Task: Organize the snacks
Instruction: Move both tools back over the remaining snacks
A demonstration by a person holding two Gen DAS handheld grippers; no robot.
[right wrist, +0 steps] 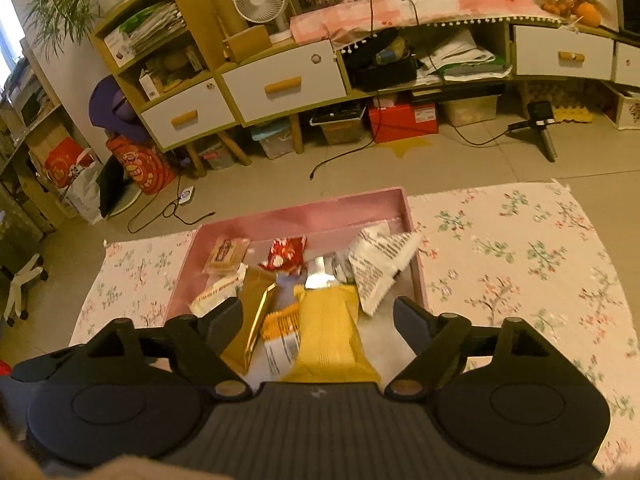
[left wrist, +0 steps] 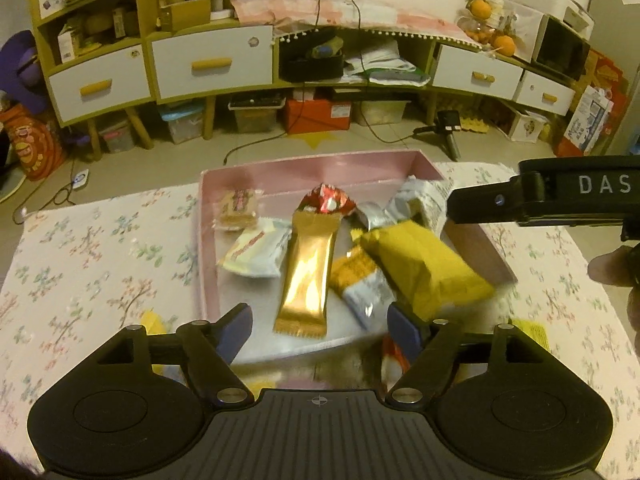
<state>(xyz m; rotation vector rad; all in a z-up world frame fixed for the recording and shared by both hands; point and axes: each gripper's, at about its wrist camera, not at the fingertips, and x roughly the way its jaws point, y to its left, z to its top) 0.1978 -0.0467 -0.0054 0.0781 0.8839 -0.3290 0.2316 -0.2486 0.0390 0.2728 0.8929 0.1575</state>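
Both grippers, left (left wrist: 320,326) and right (right wrist: 318,320), hover with fingers apart and empty. The snacks, among them a gold bar (left wrist: 306,276) and yellow pack (left wrist: 424,264), lie ahead of the fingers, gathered in the pink tray (left wrist: 320,166), seemingly for tidy keeping.

Snack-crowded pink box (left wrist: 208,240), bare cloth (left wrist: 100,248) alongside

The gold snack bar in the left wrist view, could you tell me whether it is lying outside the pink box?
No, the gold snack bar lies inside the pink box, among the other wrapped snacks.
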